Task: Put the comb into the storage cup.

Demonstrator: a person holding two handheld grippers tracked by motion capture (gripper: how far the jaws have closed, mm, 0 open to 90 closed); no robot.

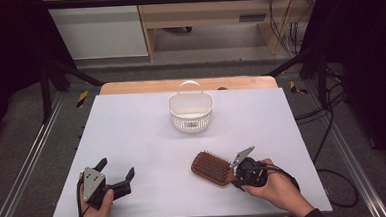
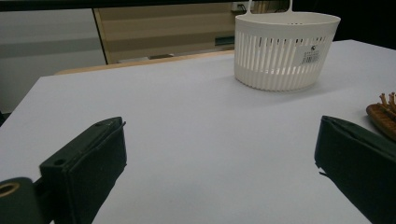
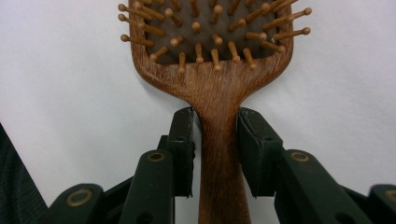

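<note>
A wooden paddle hairbrush [image 1: 211, 167] lies bristles up on the white table [image 1: 132, 131], right of centre near the front edge. My right gripper [image 1: 234, 174] is at its handle. In the right gripper view the two black pads of my right gripper [image 3: 215, 116] sit against either side of the hairbrush [image 3: 215, 88] just below the head. My left gripper [image 1: 116, 167] rests at the front left, jaws wide apart with nothing between them. In the left gripper view, my left gripper [image 2: 219, 123] faces bare tabletop, with the hairbrush [image 2: 383, 119] tip at the right edge.
A white slatted plastic basket [image 1: 191, 111] with a handle stands upright at the back middle of the table; in the left gripper view the basket [image 2: 285, 51] is ahead to the right. Black frame posts and cables flank the table.
</note>
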